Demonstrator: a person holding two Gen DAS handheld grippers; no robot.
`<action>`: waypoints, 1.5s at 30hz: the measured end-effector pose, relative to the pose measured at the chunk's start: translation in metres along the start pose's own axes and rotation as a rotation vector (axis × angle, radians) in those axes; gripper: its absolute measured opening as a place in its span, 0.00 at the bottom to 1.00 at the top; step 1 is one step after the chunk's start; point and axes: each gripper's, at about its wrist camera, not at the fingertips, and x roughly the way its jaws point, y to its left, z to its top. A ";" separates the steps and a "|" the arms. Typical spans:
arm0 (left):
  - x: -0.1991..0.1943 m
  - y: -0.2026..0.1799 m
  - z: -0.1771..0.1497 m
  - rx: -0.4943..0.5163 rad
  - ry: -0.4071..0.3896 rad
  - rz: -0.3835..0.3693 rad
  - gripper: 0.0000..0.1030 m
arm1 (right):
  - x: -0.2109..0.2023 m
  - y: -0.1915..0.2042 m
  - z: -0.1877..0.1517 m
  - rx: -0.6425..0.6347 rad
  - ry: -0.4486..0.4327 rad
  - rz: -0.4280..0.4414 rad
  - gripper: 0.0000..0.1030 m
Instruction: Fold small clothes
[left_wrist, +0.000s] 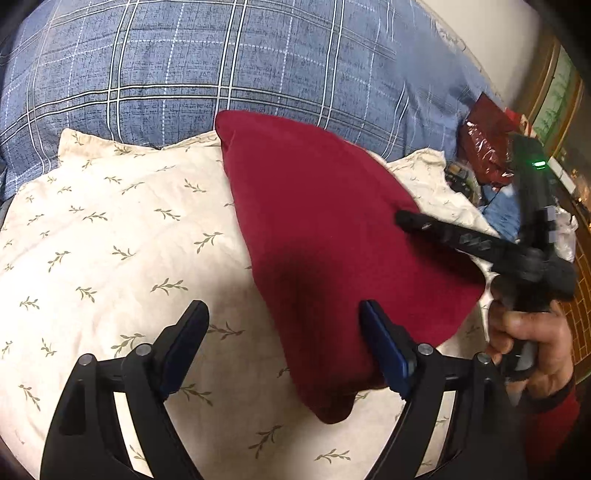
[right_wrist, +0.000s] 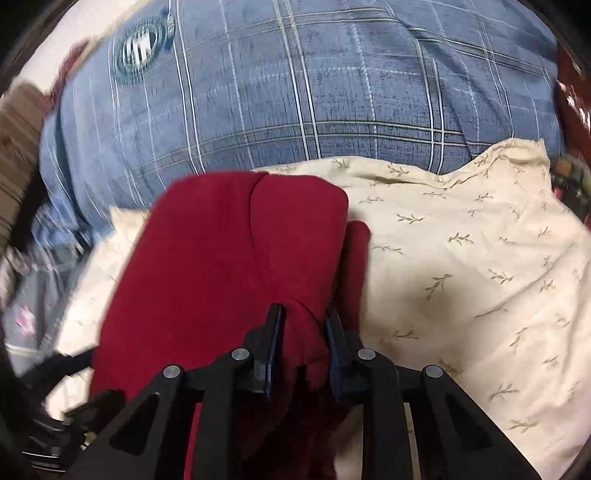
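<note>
A dark red garment lies folded on a cream cloth with a leaf print. My left gripper is open and wide at the garment's near edge; its right finger rests against the red fabric and its left finger is over the cream cloth. A hand holds my right gripper, which reaches over the garment's right side. In the right wrist view the right gripper is shut on a raised fold of the red garment, and fabric fills the narrow gap between its pads.
A blue plaid duvet rises behind the cream cloth. Shiny dark red packets and a blue item lie at the bed's right edge. A round patch shows on the duvet.
</note>
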 end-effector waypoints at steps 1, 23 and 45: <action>-0.001 0.000 0.000 0.000 -0.004 0.001 0.82 | -0.007 -0.001 0.001 0.009 -0.005 0.019 0.35; 0.003 0.008 0.001 -0.022 0.007 0.005 0.83 | 0.013 0.025 0.035 -0.040 0.019 0.070 0.43; 0.051 0.038 0.028 -0.249 0.082 -0.276 0.96 | 0.039 -0.046 0.003 0.216 0.048 0.336 0.81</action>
